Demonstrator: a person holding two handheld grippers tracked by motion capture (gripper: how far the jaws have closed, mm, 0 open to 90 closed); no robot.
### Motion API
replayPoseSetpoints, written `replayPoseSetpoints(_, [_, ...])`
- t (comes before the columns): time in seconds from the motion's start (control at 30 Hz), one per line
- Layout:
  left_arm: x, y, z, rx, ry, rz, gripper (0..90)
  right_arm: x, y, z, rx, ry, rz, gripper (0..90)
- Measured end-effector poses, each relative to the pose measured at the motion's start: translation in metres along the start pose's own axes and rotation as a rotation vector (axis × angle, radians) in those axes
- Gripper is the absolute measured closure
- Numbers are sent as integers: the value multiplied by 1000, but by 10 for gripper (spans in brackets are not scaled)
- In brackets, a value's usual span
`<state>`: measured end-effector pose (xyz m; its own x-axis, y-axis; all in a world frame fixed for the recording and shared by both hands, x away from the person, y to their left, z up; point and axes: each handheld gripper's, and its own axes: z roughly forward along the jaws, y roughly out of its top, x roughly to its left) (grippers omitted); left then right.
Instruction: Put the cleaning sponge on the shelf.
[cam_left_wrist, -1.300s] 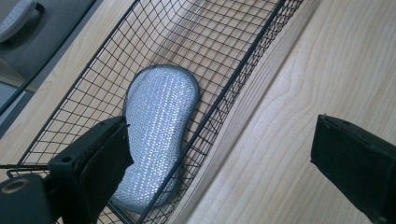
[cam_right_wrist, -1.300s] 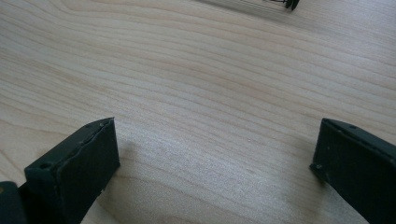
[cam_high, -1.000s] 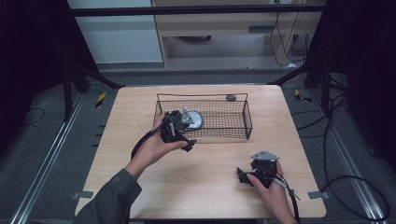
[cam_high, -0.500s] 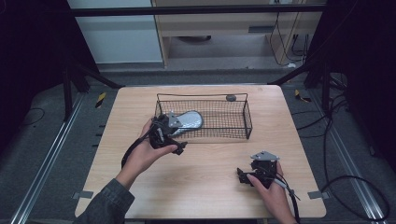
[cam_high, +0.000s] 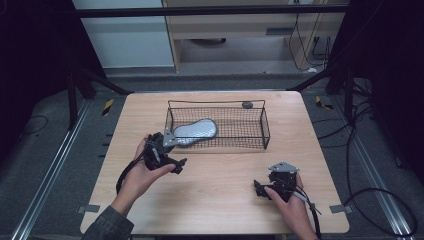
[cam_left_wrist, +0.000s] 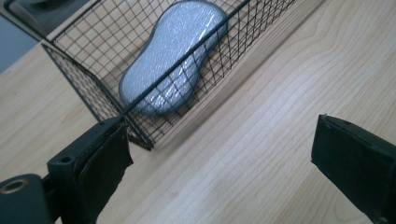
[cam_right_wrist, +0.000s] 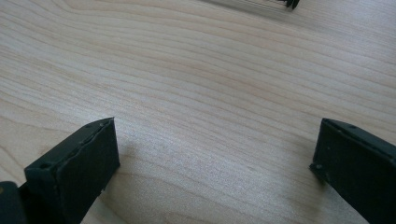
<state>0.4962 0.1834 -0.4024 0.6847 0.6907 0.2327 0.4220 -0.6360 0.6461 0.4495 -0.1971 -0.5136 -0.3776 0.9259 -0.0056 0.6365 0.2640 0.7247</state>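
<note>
A black wire basket stands on the far middle of the wooden table. A grey oval pad lies in its left end. In a person's left hand, my left gripper hovers just in front of the basket's near left corner, open with nothing in it. In the left gripper view the jaws of that gripper stand wide apart over bare wood, with the pad behind the basket's mesh. My right gripper sits low at the near right, and it is open over bare table.
A small dark object lies on the table behind the basket's far rim. Metal rails and cables run along the floor on both sides. Bare wood stretches between the two grippers.
My left gripper has drawn back from the basket toward the near left, and the grey pad now lies uncovered inside. The right gripper has stayed put.
</note>
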Motion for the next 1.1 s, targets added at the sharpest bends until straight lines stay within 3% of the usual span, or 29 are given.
replayPoseSetpoints(0.2, [3,-24,5,13,-3,-49,39,0,0,0,0,0,0,5])
replayPoseSetpoints(0.33, [8,-42,14,49,2,-78,40,0,0,0,0,1,1,5])
replayPoseSetpoints(0.63, [33,-80,31,100,45,-177,40,0,0,-1,1,5,5,5])
replayPoseSetpoints(0.8, [48,-94,35,97,59,-226,38,1,0,-1,1,5,5,5])
replayPoseSetpoints(1.1, [62,-111,44,98,66,-297,35,1,0,-1,1,5,5,5])
